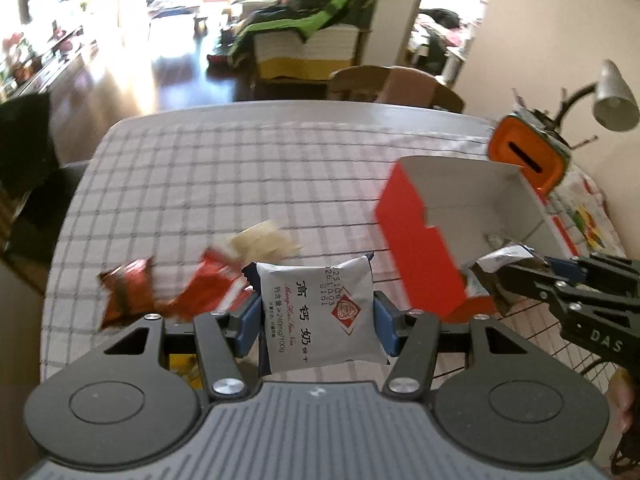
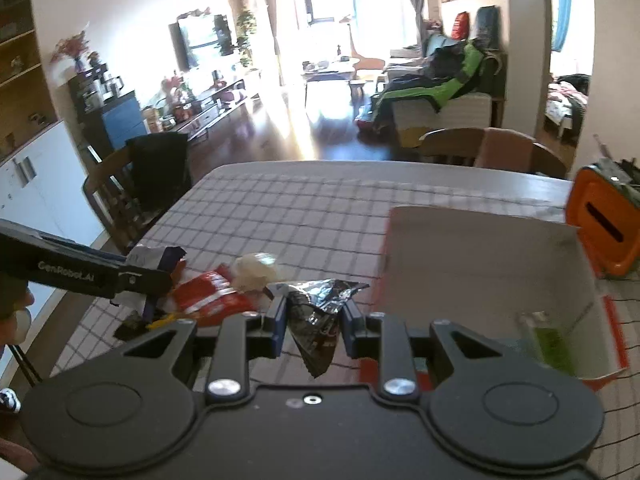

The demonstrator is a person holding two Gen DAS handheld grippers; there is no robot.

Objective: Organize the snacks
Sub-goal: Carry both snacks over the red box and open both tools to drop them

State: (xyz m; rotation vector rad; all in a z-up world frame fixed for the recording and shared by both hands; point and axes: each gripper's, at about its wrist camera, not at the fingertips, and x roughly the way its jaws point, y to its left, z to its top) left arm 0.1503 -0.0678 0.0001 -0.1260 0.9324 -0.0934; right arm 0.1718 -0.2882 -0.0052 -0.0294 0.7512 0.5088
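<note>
My left gripper (image 1: 318, 322) is shut on a white snack packet (image 1: 320, 316) with red and black print, held above the checked tablecloth (image 1: 224, 184). My right gripper (image 2: 314, 326) is shut on a silver and black foil packet (image 2: 316, 320), held left of the open red box (image 2: 480, 264). The box also shows in the left wrist view (image 1: 420, 236), with the right gripper (image 1: 496, 264) at its near edge. Red packets (image 1: 168, 292) and a pale packet (image 1: 262, 240) lie on the cloth. A green packet (image 2: 552, 340) lies inside the box.
An orange container (image 1: 528, 152) with a slot stands behind the box, beside a grey lamp (image 1: 612, 96). Wooden chairs (image 2: 492, 152) stand at the far side and at the left (image 2: 132, 188) of the table. A small yellow item (image 2: 164, 320) lies under the red packets.
</note>
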